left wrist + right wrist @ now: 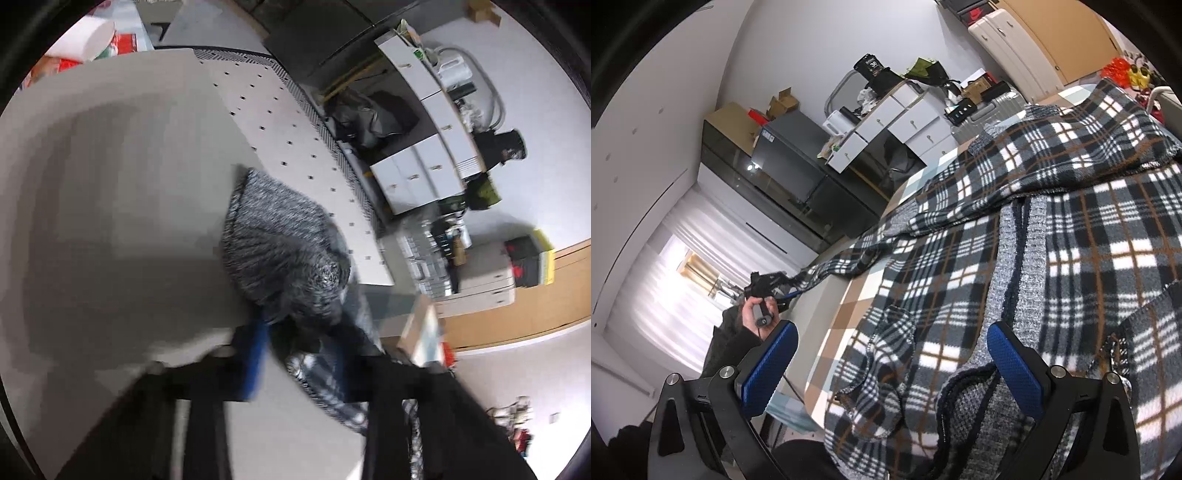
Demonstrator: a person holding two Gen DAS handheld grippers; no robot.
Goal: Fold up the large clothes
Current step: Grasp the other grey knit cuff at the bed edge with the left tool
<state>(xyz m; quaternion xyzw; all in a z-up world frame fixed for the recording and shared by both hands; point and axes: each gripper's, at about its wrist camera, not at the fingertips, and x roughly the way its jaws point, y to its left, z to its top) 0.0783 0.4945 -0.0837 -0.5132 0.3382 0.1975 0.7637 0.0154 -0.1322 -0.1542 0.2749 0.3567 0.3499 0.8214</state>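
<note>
A large plaid fleece jacket [1052, 236] with grey knit trim [1023, 266] lies spread over a checked tablecloth [857, 295]. My right gripper [895, 363] hangs open over its near edge; the blue pads [775, 362] stand wide apart on either side of bunched plaid cloth and touch nothing. One sleeve [842, 266] stretches off the table's left edge to my left gripper [792, 291], held by a hand [757, 310]. In the blurred left wrist view, the left gripper [299, 354] is shut on that sleeve, and the grey knit cuff [280, 240] bulges out beyond the pads.
White drawer units [905, 118] and a dark glass cabinet [783, 173] stand behind the table, with a silver suitcase [990, 107] beside them. A bright curtained window [676, 280] is at left. A dotted pale mat [295, 140] lies below the left gripper.
</note>
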